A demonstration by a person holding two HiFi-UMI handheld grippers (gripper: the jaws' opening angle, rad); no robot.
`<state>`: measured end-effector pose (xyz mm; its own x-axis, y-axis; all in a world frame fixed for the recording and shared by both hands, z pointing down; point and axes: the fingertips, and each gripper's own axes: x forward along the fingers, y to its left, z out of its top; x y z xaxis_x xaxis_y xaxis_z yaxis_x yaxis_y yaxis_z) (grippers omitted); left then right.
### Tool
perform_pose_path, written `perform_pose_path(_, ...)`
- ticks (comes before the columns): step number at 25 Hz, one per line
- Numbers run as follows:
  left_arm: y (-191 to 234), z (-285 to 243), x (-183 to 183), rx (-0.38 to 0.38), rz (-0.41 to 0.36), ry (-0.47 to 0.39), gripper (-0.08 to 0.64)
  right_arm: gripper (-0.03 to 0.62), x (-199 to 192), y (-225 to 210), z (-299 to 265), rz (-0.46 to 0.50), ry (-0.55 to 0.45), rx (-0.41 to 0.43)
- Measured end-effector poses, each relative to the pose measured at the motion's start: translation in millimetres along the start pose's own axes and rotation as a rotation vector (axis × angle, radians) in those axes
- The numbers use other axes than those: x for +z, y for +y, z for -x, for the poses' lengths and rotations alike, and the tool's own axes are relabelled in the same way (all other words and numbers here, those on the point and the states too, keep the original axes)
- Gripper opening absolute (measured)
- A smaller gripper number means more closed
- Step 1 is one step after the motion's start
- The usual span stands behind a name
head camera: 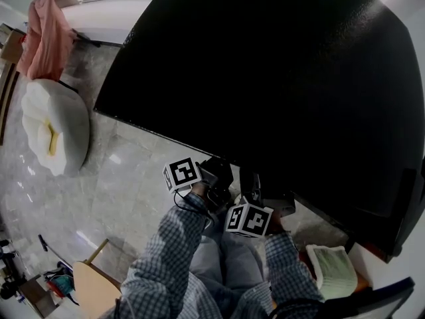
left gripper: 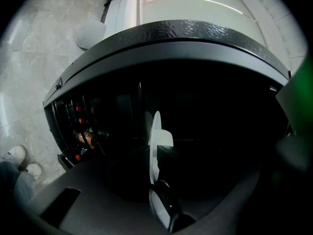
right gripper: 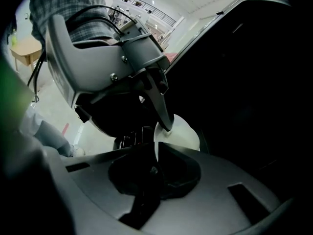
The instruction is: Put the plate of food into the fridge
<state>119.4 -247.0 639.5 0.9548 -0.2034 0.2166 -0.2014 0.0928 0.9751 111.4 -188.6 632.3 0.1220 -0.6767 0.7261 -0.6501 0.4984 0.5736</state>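
The left tool (left gripper: 155, 148) and the right tool (right gripper: 157, 151) each pinch the near rim of the white plate (right gripper: 183, 133), side by side; it projects forward toward the black fridge (head camera: 265, 78), directly ahead of both

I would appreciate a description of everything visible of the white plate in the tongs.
The plate is plain white, smooth and glossy, seemingly ceramic, with a thin rim. The left tongs and right tongs are both shut on its rim, close together, so each gripper view shows it nearly edge-on. It is held in front of the black fridge. No food on it is visible.
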Motion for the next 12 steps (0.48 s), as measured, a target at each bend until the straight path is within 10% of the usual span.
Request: perform_pose_path(12, -2.8, 24.3, 0.0, -0.037, -0.001, -0.005, 0.071, 0.031, 1.8, -19.6, -19.9, -0.087, 0.009, -0.02)
